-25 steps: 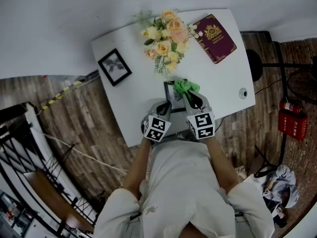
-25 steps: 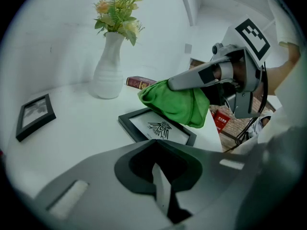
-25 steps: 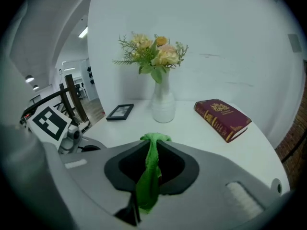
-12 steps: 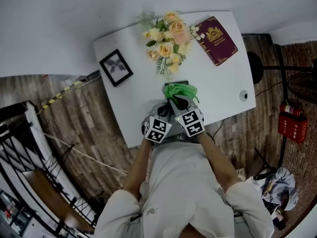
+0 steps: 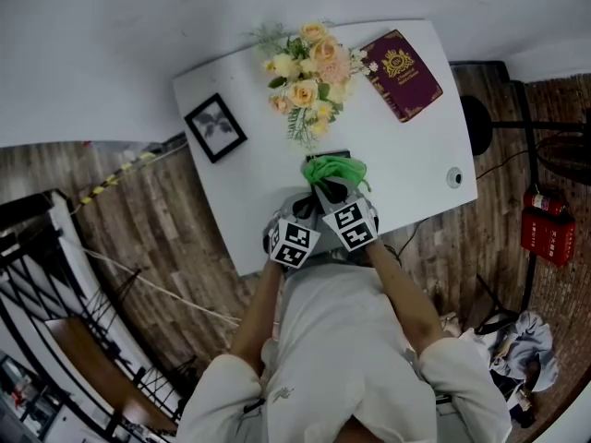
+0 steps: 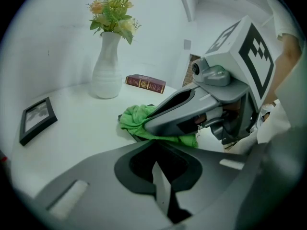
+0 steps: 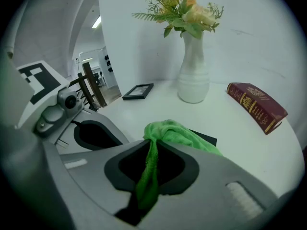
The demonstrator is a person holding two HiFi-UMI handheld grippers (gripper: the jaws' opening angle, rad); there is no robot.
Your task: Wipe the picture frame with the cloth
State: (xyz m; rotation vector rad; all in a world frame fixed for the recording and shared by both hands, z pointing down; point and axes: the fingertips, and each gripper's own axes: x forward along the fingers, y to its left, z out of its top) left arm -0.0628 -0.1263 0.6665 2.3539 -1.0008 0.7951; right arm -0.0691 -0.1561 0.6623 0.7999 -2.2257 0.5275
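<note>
A black picture frame (image 7: pixel 207 139) lies flat near the table's front edge, mostly covered by a green cloth (image 5: pixel 332 168). My right gripper (image 5: pixel 325 188) is shut on the cloth (image 7: pixel 165 131), and a fold hangs pinched between its jaws with the bunched end resting on the frame. My left gripper (image 5: pixel 308 201) sits just left of it, jaws shut with nothing visible between them, its tip at the frame's near corner (image 6: pixel 129 131). In the left gripper view the right gripper (image 6: pixel 144 127) crosses over the cloth (image 6: pixel 136 119).
A white vase of flowers (image 5: pixel 309 72) stands at the back of the white table (image 5: pixel 259 192). A maroon book (image 5: pixel 399 72) lies at the back right, and a second small black frame (image 5: pixel 213 125) lies at the left. A small round object (image 5: pixel 453 177) sits near the right edge.
The right gripper has carried the cloth leftward and forward across the frame, closing in beside the left gripper. The left gripper has stayed put.
</note>
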